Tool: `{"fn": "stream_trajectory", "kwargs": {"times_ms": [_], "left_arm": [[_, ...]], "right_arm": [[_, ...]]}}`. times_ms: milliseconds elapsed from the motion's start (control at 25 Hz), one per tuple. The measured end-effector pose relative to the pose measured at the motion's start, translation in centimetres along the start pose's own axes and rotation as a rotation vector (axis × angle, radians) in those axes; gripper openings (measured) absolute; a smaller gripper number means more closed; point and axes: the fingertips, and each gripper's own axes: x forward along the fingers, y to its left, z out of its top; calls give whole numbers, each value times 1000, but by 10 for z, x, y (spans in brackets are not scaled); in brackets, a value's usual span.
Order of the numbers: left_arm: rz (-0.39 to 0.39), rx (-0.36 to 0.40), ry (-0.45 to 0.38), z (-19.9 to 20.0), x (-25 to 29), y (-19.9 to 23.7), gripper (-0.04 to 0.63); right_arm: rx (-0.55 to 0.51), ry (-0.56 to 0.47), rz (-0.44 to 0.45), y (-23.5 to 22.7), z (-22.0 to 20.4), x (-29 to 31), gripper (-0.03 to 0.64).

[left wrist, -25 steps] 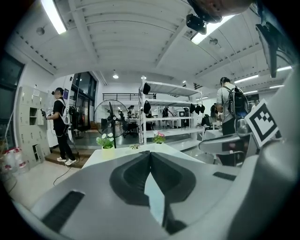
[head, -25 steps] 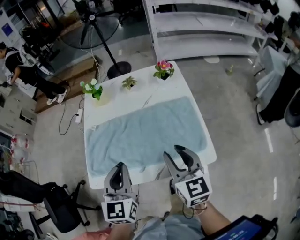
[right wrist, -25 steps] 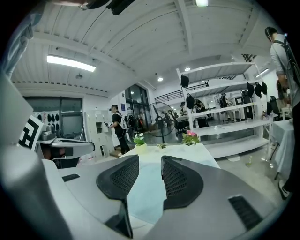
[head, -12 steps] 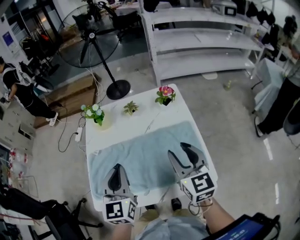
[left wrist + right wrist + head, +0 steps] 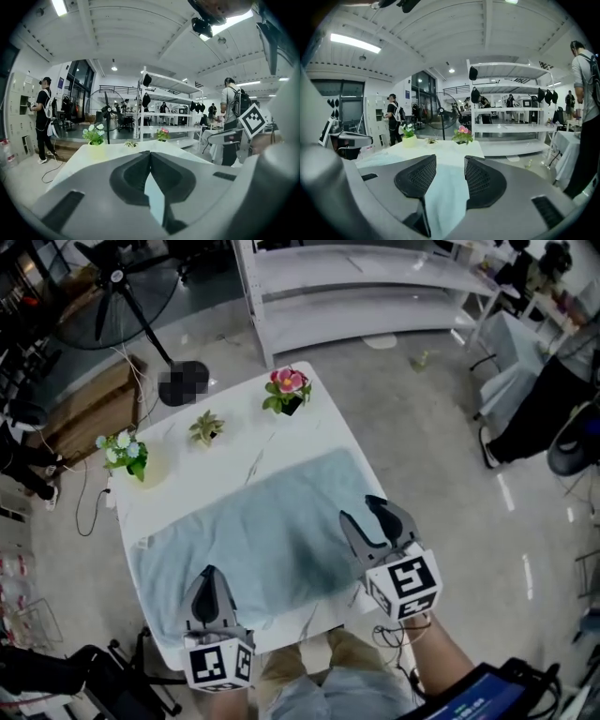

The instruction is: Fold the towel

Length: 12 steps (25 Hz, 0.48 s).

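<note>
A light blue towel (image 5: 262, 540) lies spread flat over the near half of a white table (image 5: 234, 442). My left gripper (image 5: 208, 576) hangs over the towel's near left part, its jaws shut with nothing in them. My right gripper (image 5: 364, 510) hovers over the towel's near right part, close to its right edge, jaws open and empty. In the left gripper view the shut jaws (image 5: 150, 152) point across the table, and a sliver of towel (image 5: 154, 197) shows below them. In the right gripper view the towel (image 5: 445, 197) fills the gap between the open jaws (image 5: 450, 158).
Three small potted plants stand along the table's far side: pink flowers (image 5: 286, 388), a green plant (image 5: 206, 426) and white flowers (image 5: 125, 451). A fan stand (image 5: 183, 381) and white shelving (image 5: 375, 287) are beyond the table. A black chair (image 5: 56, 676) sits at the near left.
Both grippers have moved forward from the table's near edge to over the towel. The right jaws stand a little wider. The left jaws stay shut.
</note>
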Motion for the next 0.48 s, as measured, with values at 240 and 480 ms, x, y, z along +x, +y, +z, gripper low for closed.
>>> {"fn": "stream_trajectory", "kwargs": {"times_ms": [240, 480], "left_arm": [[2, -14, 78, -37, 19, 0, 5], [-3, -33, 137, -74, 34, -5, 5]], "right_arm": [[59, 118, -91, -50, -65, 6, 206], [130, 224, -136, -85, -122, 11, 206]]}}
